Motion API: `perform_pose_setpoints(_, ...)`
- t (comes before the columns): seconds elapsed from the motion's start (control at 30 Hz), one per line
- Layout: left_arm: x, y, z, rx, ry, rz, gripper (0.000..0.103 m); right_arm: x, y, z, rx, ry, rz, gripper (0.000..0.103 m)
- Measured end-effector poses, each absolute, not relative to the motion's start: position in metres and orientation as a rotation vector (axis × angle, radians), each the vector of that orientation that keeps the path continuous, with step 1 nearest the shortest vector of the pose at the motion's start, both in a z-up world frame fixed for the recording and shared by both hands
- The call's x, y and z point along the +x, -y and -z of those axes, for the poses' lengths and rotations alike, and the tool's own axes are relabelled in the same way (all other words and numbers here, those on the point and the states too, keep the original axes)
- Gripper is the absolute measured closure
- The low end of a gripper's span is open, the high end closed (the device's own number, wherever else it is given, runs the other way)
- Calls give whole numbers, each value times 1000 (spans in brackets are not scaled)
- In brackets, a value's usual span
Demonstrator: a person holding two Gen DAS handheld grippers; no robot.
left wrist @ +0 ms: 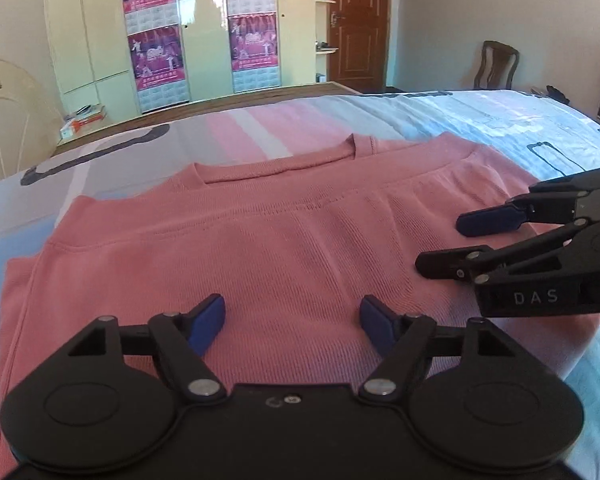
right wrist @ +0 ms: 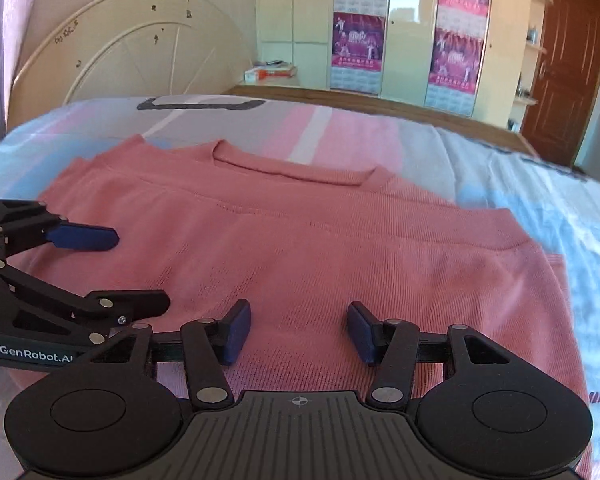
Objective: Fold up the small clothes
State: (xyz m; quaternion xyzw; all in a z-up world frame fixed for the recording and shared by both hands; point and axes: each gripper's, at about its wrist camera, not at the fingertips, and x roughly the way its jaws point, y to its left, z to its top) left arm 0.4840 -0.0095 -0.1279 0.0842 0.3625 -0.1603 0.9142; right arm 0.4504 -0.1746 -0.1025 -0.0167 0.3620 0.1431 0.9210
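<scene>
The left gripper (left wrist: 292, 322) is seen released over the near part of a pink sweater (left wrist: 260, 248), nothing between its blue pads. At three o'clock the right gripper (right wrist: 298, 330) is likewise unclenched and empty. The sweater is spread flat on the patterned bedsheet (left wrist: 500, 120), collar at twelve o'clock.

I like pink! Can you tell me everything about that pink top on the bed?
The pink top is a soft ribbed knit with a round neckband at its far edge. It lies flat on the patterned bedsheet, its sides apparently folded in. Both grippers hover over its near part with fingers apart, gripping nothing.
</scene>
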Motion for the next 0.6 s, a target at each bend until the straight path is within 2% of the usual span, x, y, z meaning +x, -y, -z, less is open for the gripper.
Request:
perform_pose_setpoints(0.37,465,3,119,175,-735,308,29,437,187,100,-23,-723,-298,49)
perform_pose_setpoints(0.53,454,-13,120,176,-743,289,22,427,213,109,3,-766,-263,49)
perform_pose_setpoints(0.6,448,-26,124,174,-755,256,23,415,226,106,19,-764,-248,49)
